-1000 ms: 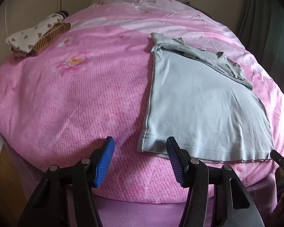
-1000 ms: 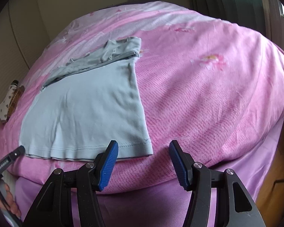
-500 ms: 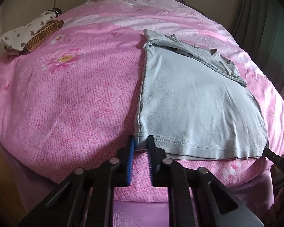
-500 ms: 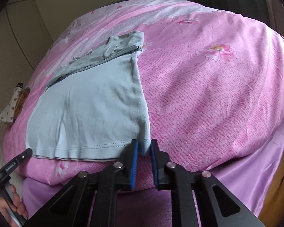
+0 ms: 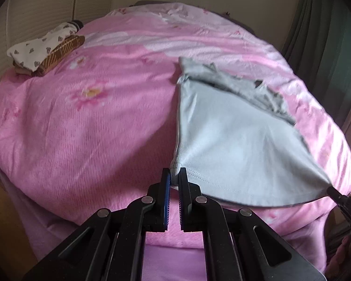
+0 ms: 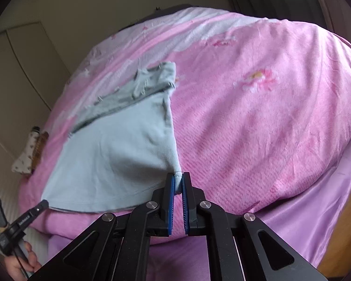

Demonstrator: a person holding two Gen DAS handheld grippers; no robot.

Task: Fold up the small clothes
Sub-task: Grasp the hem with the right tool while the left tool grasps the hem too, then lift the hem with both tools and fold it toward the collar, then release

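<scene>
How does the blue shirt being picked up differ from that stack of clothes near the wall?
The light blue shirt is plain and spread out; the stack of clothes is patterned white and brown, and compactly folded. The shirt's hem corners are pinched by the left hand-held gripper and right hand-held gripper; the stack lies untouched. Both rest on the pink bedspread.

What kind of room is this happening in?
Most likely a bedroom: a bed with a pink floral bedspread, a light blue shirt spread on it, folded clothes stacked nearby, and dark curtains.
</scene>
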